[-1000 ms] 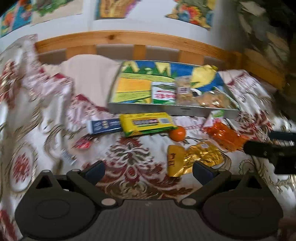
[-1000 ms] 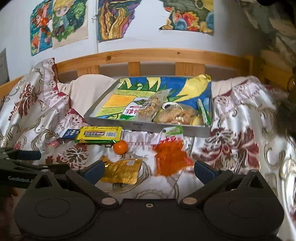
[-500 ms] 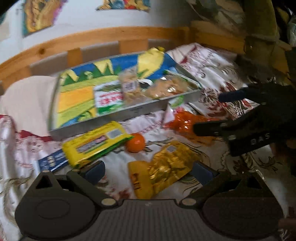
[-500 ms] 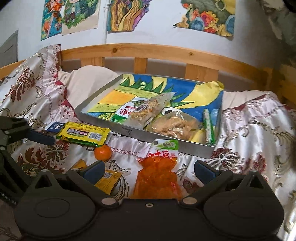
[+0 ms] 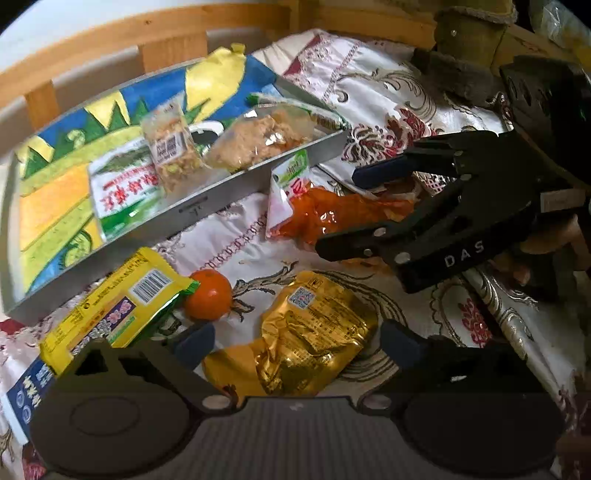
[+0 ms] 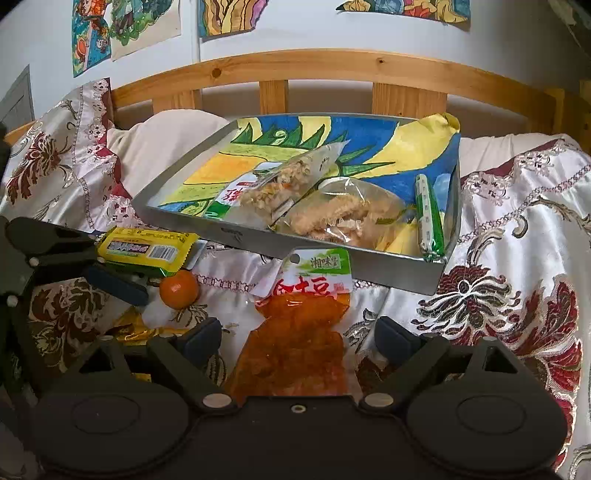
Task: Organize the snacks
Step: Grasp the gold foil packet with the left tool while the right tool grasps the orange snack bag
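A grey metal tray (image 6: 255, 242) lined with a colourful drawing holds several snack packets. On the bedspread in front lie an orange snack bag (image 6: 295, 350), a gold foil packet (image 5: 314, 332), a small orange fruit (image 5: 207, 294) and a yellow packet (image 5: 114, 306). My left gripper (image 5: 295, 345) is open, its fingers either side of the gold packet. My right gripper (image 6: 297, 338) is open, its fingers straddling the orange bag (image 5: 332, 212). The right gripper also shows in the left wrist view (image 5: 343, 210).
A blue packet (image 5: 29, 391) lies at the left edge. A wooden bed rail (image 6: 314, 66) runs behind the tray, with a cream pillow (image 6: 162, 144) beside it. Drawings hang on the wall (image 6: 122, 26). The bedspread (image 6: 517, 229) is rumpled.
Both grippers have moved forward and down towards the snacks. The left one turned right onto the gold packet; the right one closed in over the orange bag.
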The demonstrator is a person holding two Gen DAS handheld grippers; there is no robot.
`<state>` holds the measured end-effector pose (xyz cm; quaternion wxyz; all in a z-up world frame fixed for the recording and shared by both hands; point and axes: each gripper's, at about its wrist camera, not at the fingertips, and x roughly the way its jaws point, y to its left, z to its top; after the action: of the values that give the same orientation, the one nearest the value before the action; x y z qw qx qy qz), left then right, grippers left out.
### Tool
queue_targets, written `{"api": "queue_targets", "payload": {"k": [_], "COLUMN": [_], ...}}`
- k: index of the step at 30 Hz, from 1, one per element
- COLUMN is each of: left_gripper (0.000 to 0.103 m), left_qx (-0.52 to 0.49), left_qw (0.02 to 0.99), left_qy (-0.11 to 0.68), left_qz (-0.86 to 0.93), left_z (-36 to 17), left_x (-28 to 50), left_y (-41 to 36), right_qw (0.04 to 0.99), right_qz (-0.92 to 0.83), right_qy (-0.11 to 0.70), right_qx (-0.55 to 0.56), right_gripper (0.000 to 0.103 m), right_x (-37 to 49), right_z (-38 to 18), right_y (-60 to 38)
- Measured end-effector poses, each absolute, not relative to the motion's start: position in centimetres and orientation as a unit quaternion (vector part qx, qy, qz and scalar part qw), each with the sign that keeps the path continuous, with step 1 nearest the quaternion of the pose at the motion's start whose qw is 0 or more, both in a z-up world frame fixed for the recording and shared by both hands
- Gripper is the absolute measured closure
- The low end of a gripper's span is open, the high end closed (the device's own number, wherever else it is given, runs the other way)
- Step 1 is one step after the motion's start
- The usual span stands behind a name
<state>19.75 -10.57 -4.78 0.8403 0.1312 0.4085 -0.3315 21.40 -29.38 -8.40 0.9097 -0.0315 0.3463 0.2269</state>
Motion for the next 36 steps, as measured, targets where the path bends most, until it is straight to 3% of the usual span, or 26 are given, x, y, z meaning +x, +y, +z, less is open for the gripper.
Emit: {"api": "queue_targets", "payload": {"k": [7,14,18,22,28,36], "left_gripper": [0.022,0.043,0.044,0.044,0.044,0.053], "left_qx": [0.131,0.099,0.064,0.034,0.029,0.002], "left_qw": [0.817,0.819,0.822,0.821,0.824,0.828], "left_qy": [0.442,0.487,0.508,0.524,0.524,0.526], "left_qz": [-0.347,-0.286,-0.249,-0.223,-0.214,-0.194], "left_z": [-5.1,-4.9,-4.7,-4.5,-4.5,-4.2], "left_x": [20.0,20.0,19.8,19.3,19.1,18.5], "left_y": [-9.8,-9.8,-9.6,-9.4,-9.3,-8.7], "right_qw": [0.906,0.902,0.902,0.898,0.898,0.902], "right_qz": [0.237,0.231,0.224,0.229,0.222,0.22], "right_qy": [0.35,0.358,0.357,0.365,0.367,0.351], "right_qx": [-0.035,-0.065,-0.088,-0.093,-0.096,-0.121], "right_gripper": [0.012,0.014,0.018,0.037,0.044,0.052], "right_x": [21.5,21.3,21.1,20.9,20.5,19.6], "right_z": [-8.6,-8.9,-9.2,-9.3,-9.3,-8.9], "right_y": [-29.2,-28.4,-27.9,-27.6,-27.3,-26.7]}}
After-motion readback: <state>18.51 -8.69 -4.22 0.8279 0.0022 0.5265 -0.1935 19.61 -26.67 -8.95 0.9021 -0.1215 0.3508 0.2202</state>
